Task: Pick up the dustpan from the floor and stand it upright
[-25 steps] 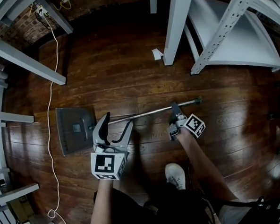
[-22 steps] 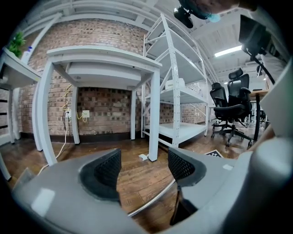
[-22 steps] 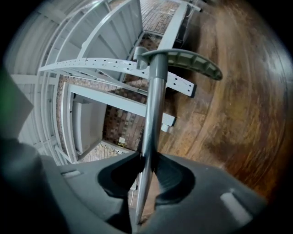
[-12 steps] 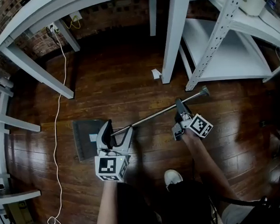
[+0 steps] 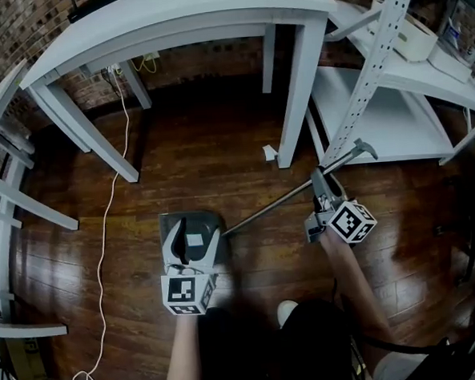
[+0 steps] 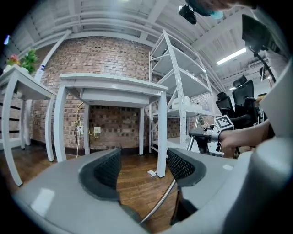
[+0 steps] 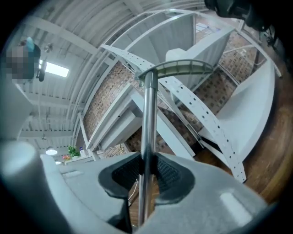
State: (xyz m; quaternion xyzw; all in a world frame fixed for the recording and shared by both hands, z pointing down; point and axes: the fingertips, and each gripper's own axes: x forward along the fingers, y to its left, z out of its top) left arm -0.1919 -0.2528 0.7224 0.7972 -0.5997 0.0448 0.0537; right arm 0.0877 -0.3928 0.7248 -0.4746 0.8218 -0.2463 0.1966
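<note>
A: From your head view, your left gripper (image 5: 196, 232) is covering the near part of the dustpan (image 5: 199, 220).
B: It is also hiding the joint where the handle (image 5: 270, 206) is meeting the pan.
A: In your left gripper view the pan is lying out of sight below the gripper's body.
B: There the handle is passing behind one jaw. I cannot tell whether it is touching.
A: In your right gripper view the handle's lower end is running off the bottom edge.
B: That white scrap (image 5: 269, 152) by the table leg (image 5: 298, 101) is showing too small to name.
</note>
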